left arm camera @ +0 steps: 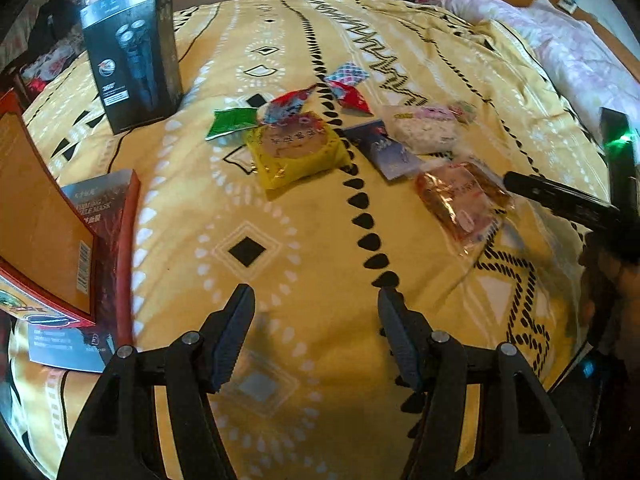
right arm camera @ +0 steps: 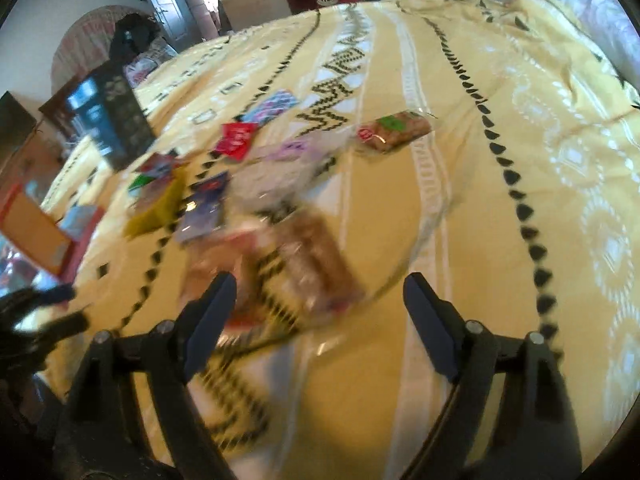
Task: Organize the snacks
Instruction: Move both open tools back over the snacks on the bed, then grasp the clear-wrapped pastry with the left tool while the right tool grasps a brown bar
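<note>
Eight snack packets lie on the bed's yellow quilt (left arm camera: 320, 240) around a yellow packet (left arm camera: 296, 152). Left claw (left arm camera: 316, 296) and right claw (right arm camera: 316, 282) gape apart, both empty.

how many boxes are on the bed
3: a black box standing at far left, an open red box lying at the left edge, a mask box beside it. More may be hidden.

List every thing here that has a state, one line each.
left gripper: open, empty
right gripper: open, empty
black box: upright, closed
orange box: open
yellow packet: flat, sealed
clear-wrapped bar: flat, apart from the pile
</note>
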A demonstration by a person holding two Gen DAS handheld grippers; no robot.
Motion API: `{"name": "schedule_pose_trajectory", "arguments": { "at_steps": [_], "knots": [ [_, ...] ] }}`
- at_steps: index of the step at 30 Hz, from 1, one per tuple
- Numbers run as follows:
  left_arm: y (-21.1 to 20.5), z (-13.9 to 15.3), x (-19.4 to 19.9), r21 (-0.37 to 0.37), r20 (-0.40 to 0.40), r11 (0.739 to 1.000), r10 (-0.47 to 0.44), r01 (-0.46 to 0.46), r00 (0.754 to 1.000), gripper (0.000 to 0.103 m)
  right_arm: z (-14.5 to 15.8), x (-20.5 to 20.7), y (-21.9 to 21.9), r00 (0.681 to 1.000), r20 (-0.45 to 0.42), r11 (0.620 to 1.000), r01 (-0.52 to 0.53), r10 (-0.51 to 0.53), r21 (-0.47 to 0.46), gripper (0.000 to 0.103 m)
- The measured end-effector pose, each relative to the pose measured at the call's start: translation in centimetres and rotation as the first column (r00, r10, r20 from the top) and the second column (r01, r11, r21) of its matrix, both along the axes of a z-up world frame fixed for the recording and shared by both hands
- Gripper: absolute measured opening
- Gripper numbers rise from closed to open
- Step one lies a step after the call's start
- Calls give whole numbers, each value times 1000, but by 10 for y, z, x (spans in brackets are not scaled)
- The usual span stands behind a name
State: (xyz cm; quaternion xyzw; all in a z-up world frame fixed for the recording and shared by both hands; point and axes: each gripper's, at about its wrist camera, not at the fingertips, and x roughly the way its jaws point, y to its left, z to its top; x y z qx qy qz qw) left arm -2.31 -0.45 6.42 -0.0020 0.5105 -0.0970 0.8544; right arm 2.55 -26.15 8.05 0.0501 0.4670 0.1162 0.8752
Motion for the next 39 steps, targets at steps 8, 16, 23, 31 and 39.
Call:
{"name": "schedule_pose_trajectory", "arguments": {
  "at_steps": [8, 16, 23, 31, 39],
  "knots": [
    [7, 3, 0, 11, -1, 1000, 20, -20, 1000, 65, -24, 4, 43, 993, -46, 992, -109, 106, -69, 82],
    [15, 4, -4, 9, 13, 999, 42, -42, 999, 65, -19, -45, 96, 970, -54, 971, -232, 235, 56, 75],
    [-8, 5, 9, -59, 58, 993, -95, 99, 994, 65, -12, -80, 46, 998, -21, 989, -63, 67, 136, 76],
    [-61, -21, 34, -17, 59, 971, -237, 238, 970, 68, -19, -84, 28, 999, -34, 986, -31, 37, 165, 76],
    [-54, -33, 39, 20, 71, 983, -181, 180, 981, 57, -11, -84, 29, 1000, -21, 983, 10, -6, 183, 76]
  ]
}}
